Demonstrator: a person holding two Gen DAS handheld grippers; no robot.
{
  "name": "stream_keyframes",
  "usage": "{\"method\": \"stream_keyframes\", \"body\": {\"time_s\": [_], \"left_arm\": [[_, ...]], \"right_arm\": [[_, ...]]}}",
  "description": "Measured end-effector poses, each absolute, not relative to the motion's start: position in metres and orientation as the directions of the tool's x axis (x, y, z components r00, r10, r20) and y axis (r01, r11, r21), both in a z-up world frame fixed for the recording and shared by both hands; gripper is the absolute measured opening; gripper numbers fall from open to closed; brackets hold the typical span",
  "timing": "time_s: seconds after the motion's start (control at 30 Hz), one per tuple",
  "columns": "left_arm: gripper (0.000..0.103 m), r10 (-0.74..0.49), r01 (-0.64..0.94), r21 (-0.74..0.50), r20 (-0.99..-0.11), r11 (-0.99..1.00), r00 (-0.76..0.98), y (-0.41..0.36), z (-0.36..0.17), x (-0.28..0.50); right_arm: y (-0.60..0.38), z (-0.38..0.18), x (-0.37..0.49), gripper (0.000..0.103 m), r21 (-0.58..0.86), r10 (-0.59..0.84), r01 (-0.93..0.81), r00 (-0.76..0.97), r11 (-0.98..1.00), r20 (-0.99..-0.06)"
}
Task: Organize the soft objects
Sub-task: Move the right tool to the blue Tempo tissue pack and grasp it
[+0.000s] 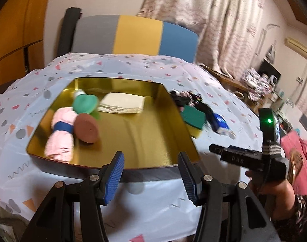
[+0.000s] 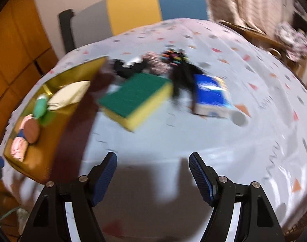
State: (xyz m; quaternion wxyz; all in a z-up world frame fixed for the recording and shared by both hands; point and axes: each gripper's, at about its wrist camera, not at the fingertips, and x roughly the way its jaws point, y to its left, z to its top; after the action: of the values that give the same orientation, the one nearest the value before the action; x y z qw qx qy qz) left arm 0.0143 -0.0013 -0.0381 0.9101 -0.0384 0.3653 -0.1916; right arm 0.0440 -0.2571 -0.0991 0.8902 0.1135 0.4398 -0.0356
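A gold tray (image 1: pixel 145 153) (image 2: pixel 58 121) on the table holds a rolled pink towel (image 1: pixel 61 135) with a blue band, a brown round puff (image 1: pixel 86 128), a green soft item (image 1: pixel 85 103) and a folded cream cloth (image 1: pixel 122 102). Right of the tray lie a green-and-yellow sponge (image 2: pixel 136 100) (image 1: pixel 193 117), black dark soft items (image 2: pixel 181 74) and a blue tissue pack (image 2: pixel 211 95). My left gripper (image 1: pixel 151 177) is open and empty at the tray's near rim. My right gripper (image 2: pixel 152 178) is open and empty above bare tablecloth, short of the sponge.
The table has a white patterned cloth (image 2: pixel 254 100). A grey, yellow and blue chair (image 1: pixel 133 36) stands behind it. Curtains (image 1: pixel 214 20) hang at the back right. The right gripper's body (image 1: pixel 254 157) shows at the table's right edge.
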Motion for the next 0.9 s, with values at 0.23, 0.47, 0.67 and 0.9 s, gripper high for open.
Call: {"method": "stream_keyframes", "body": {"time_s": [0.23,0.47,0.67,0.9], "left_arm": [[0.055,-0.4,0.381,-0.181,-0.655,0.907,0.641,-0.029,-0.036,0.001],[0.055,-0.402,0.379,-0.191,-0.672,0.906,0.622,-0.046,-0.038,-0.005],[0.055,-0.399,0.379,-0.189,-0.683,0.906,0.612,-0.056,-0.039,-0.009],[0.055,-0.408,0.395,-0.187,-0.682,0.899,0.607,-0.068,-0.032,-0.003]], "right_arm": [[-0.312,-0.089,0.056,0.075,0.143,-0.073,0.268,0.66,0.953,-0.747],[-0.346,-0.092,0.101,0.075,0.154,-0.091,0.311,0.648,0.938,-0.756],[-0.348,-0.101,0.124,0.075,0.146,-0.081,0.293,0.64,0.945,-0.764],[-0.357,-0.118,0.132,0.055,0.144,-0.051,0.265,0.611,0.953,-0.79]]}}
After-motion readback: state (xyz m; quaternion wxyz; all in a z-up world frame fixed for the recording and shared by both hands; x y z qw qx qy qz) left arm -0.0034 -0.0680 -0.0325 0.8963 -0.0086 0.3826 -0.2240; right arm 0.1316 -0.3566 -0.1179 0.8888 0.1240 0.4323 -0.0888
